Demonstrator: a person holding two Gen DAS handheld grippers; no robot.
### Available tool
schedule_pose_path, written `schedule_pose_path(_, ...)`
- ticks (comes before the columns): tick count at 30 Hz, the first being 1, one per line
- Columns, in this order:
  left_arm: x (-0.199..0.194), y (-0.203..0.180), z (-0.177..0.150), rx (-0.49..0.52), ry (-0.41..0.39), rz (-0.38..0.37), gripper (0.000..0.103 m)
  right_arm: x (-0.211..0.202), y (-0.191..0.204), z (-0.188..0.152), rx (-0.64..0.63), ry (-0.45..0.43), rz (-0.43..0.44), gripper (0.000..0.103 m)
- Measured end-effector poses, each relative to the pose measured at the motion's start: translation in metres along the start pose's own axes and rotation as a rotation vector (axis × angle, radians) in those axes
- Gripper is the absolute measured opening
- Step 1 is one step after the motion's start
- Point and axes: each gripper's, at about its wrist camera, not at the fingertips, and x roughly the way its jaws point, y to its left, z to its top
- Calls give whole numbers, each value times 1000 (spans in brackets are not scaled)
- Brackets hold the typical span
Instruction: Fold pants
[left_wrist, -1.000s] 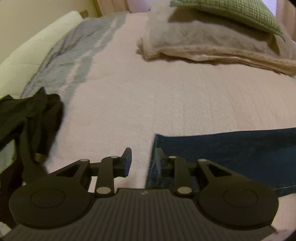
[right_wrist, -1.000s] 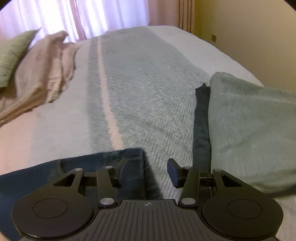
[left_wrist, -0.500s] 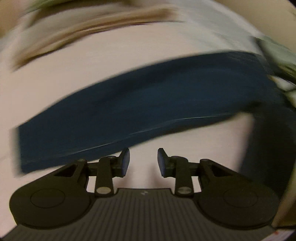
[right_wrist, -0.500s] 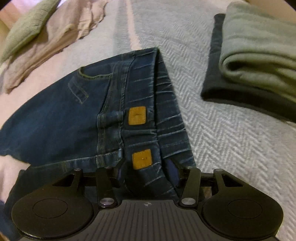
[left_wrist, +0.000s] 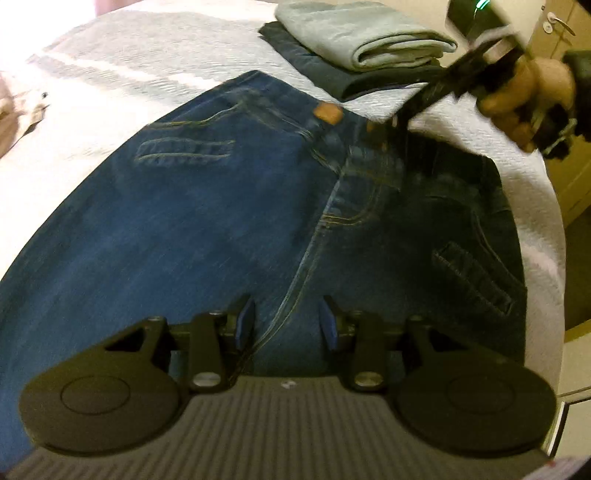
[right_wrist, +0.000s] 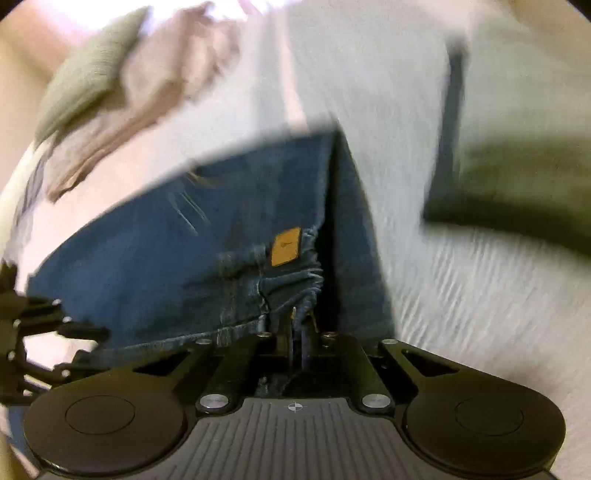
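On the bed (left_wrist: 122, 48), left to right: left gripper (left_wrist: 287, 325), fingers apart, hovering over the seat seam of the jeans (left_wrist: 192, 221), gripping nothing. Jeans, blue denim, spread flat across the pale cover. Right gripper (right_wrist: 297, 332), fingers pinched together on the bunched waistband beside a tan patch (right_wrist: 285, 246). Folded clothes (left_wrist: 354, 40), stacked just beyond the waistband.

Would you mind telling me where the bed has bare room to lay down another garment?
Free: the white bedspread left of the blue denim jeans, toward the beige blanket. A narrow strip separates the jeans from the folded grey-green towel stack. Crowded: the waistband, where the right tool grips.
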Motion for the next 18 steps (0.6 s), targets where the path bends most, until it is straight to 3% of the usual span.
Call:
schedule_pose_path(1,-1,-2,3,-2,-12,-4,33,-15,-2,6,4,-56,0,0)
schedule_pose_path(3,1,-5,12,-13,-30,-21,33,-21,-17,11,42,-75,-11,0)
schedule_pose_path(7,33,-10,26,-43,13,-38,33,22,-39,1,31,22,-88,0)
schedule_pose_path(11,26,-8,13,-33,11,-29,33,33,-59,-5,167,13,-40,3)
schedule_pose_path(15,0,5,-12,-104,11,10,33,6,-54,-9,200,-16,-143,28)
schedule_pose_path(18,-31,16,-36,-176,24,63,33,-25,-44,-22,205,-52,-190,34)
